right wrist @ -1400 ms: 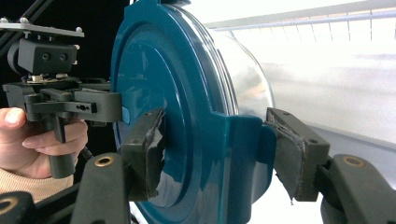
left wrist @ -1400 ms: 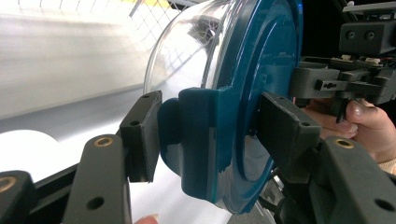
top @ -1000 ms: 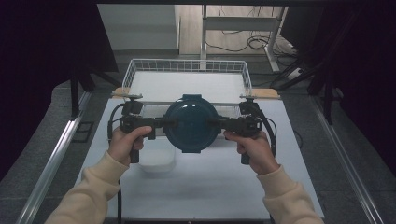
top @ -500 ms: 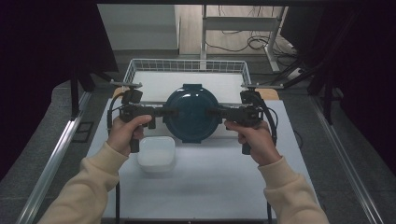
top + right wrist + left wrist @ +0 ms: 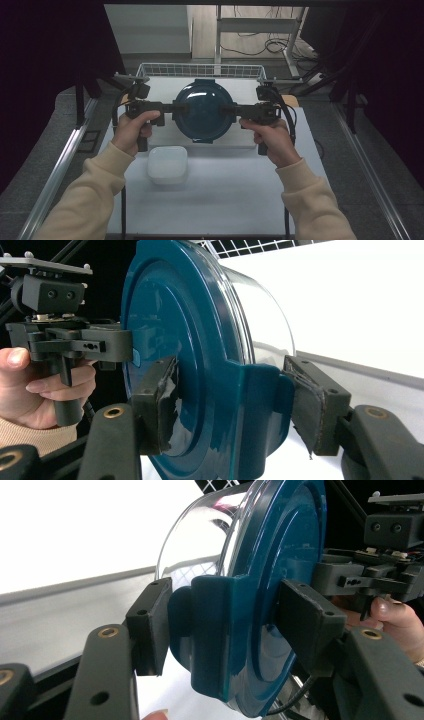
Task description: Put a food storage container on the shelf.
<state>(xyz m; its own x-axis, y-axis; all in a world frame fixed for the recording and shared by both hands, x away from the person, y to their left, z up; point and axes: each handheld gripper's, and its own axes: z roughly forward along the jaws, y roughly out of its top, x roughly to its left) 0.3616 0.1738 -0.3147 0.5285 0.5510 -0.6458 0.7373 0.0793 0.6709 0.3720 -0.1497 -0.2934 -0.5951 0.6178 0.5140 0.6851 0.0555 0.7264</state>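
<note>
The left gripper (image 5: 169,107) and right gripper (image 5: 231,111) each clamp an opposite latch of the lidded container (image 5: 204,110). It hangs level between them, just short of the wire basket (image 5: 200,69) beyond.

White table (image 5: 235,195) with a small white (translucent) box (image 5: 167,164) and wire basket (image 5: 200,71).

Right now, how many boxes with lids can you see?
2: the round blue-lidded container, held up between both tongs, and a small white box on the table, near the left hand.
</note>
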